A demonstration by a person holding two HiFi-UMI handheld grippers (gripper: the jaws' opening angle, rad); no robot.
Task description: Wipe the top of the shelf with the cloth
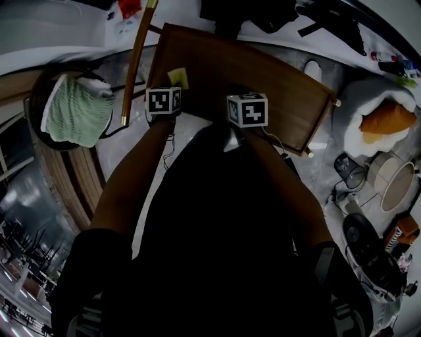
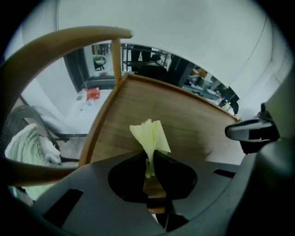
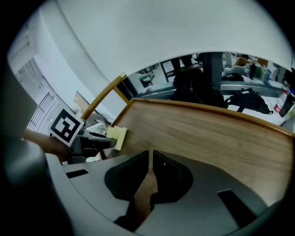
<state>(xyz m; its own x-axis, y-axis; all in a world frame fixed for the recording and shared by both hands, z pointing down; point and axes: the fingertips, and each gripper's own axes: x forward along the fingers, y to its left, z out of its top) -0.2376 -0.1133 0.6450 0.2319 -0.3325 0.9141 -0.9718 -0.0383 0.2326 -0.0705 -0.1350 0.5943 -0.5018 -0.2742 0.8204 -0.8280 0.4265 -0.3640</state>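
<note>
The shelf top [image 1: 250, 85] is a brown wooden board with a raised rim, seen also in the left gripper view [image 2: 193, 124] and the right gripper view [image 3: 207, 133]. My left gripper [image 2: 150, 159] is shut on a pale yellow cloth [image 2: 150, 136], whose free end fans up above the jaws over the near left part of the board. In the head view the cloth [image 1: 178, 77] shows just beyond the left gripper [image 1: 164, 102]. My right gripper [image 3: 150, 159] is shut with nothing in it, hovering over the board's near edge; the cloth [image 3: 116, 136] lies to its left.
A curved wooden chair back [image 1: 135, 59] stands left of the shelf. A seat with a green-white towel [image 1: 77, 108] is further left. Bags, a white bowl [image 1: 395, 184] and cluttered items sit to the right. A dark bag [image 1: 329, 20] lies beyond the shelf.
</note>
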